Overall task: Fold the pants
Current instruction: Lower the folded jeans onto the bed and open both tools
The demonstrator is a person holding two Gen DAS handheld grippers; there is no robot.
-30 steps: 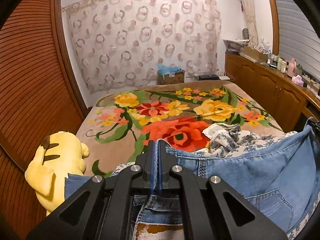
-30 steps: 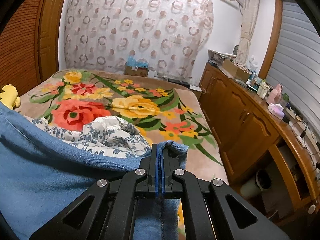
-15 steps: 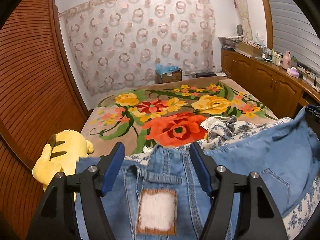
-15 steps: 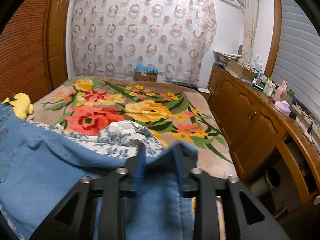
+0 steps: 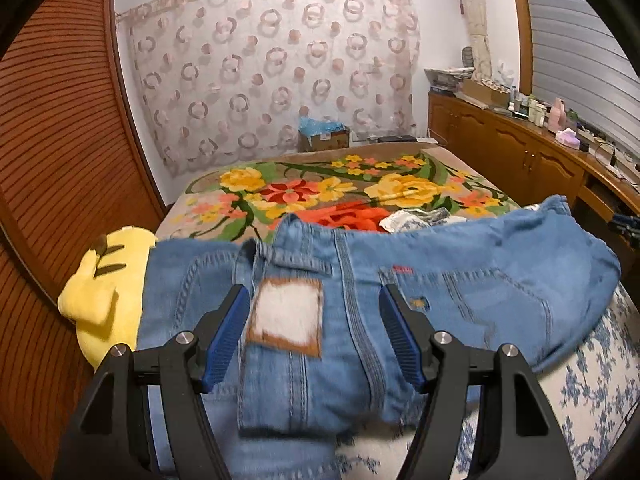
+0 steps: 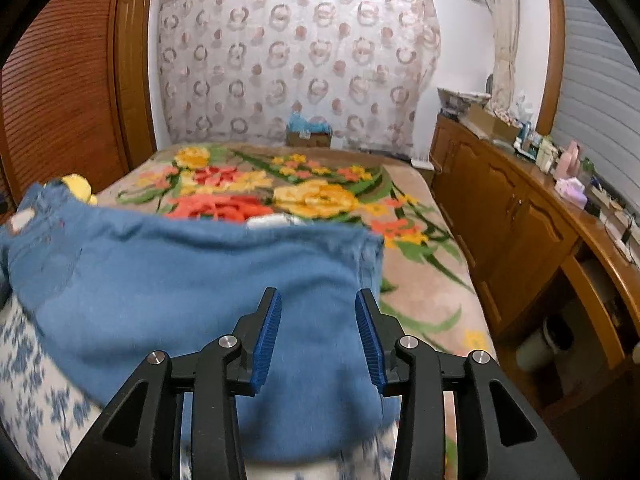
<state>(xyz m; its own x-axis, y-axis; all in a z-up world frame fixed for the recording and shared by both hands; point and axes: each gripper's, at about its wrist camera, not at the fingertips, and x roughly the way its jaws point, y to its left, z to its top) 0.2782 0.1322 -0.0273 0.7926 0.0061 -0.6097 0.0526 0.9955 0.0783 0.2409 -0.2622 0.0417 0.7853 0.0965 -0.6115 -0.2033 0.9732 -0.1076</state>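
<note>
Left claw (image 5: 316, 332) and right claw (image 6: 318, 336) both spread wide, released, level above the jeans (image 5: 360, 288); neither grips denim.

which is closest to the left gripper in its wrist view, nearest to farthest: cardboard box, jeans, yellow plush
From the left gripper:
1. jeans, right between and ahead of the open jaws
2. yellow plush, off to the left
3. cardboard box, far end, past the bed

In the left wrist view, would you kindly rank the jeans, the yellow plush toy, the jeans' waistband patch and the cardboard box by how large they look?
Largest to smallest:
1. jeans
2. yellow plush toy
3. waistband patch
4. cardboard box

The box sits far off, so only its apparent size is smallest.
</note>
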